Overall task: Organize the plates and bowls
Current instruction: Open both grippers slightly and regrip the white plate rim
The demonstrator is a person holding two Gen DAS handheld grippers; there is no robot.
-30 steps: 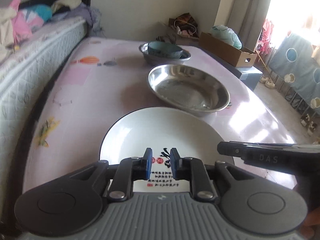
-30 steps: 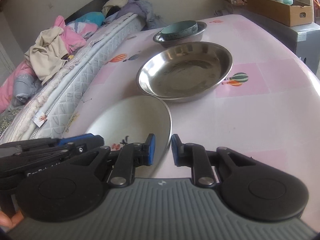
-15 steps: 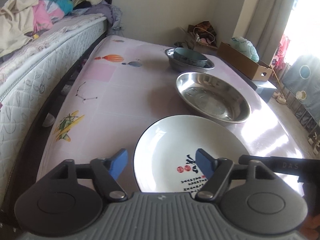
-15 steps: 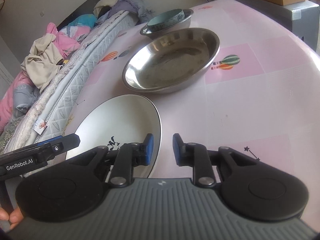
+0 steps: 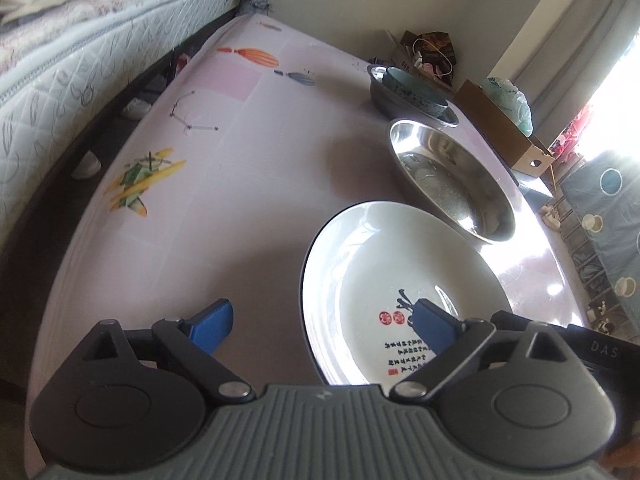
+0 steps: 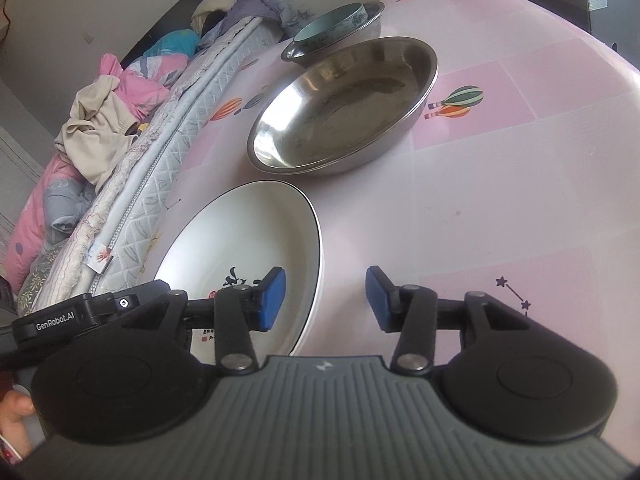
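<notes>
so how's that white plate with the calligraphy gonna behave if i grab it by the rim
The white plate looks like glazed ceramic, so probably rigid but chippable if knocked against the steel basin just behind it. Its glossy, reflective surface suggests the rim may slip between pads. It is wide and shallow, so a one-sided rim grasp would likely let it droop.

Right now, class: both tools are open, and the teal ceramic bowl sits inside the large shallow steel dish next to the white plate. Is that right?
One error: the teal ceramic bowl sits inside the small steel bowl behind the large shallow steel dish, as the right wrist view shows. The rest stands.
</notes>
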